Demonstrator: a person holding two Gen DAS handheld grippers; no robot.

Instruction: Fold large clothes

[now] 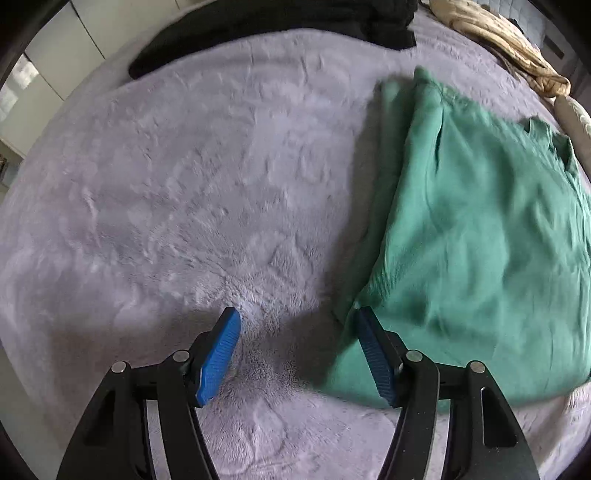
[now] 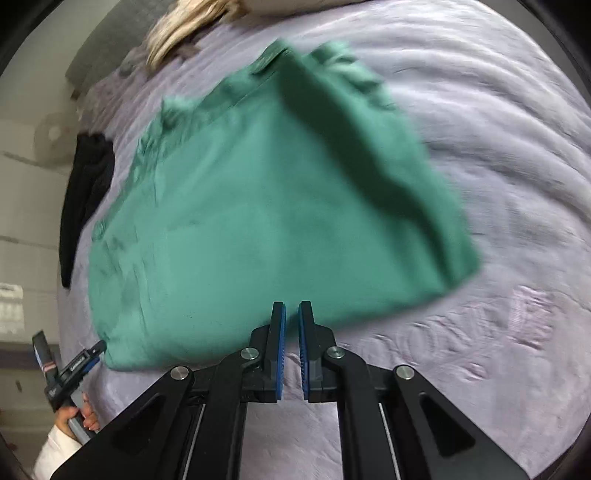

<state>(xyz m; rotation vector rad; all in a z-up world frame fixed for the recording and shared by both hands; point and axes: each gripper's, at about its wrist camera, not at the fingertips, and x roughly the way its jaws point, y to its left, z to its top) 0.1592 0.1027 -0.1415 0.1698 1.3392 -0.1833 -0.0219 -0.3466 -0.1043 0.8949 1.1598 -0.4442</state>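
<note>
the bed [image 1: 184, 184] under its lilac fleece carried the green garment [image 2: 266, 221], already folded into a compact rectangle, seemingly close to finished though blurred. the right tongs [image 2: 291, 314] were clenched on nothing at its near edge; the left tongs [image 1: 295, 321] hung released beside its corner.

Lilac fleece blanket [image 1: 184, 184] w/ black clothes [image 1: 258, 26] & beige bedding [image 1: 498, 40] at far edge.

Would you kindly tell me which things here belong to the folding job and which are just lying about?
Belongs to the job:
- green garment, folded on the lilac blanket
- left gripper
- right gripper

Lying about:
- black clothing
- beige patterned cloth
</note>
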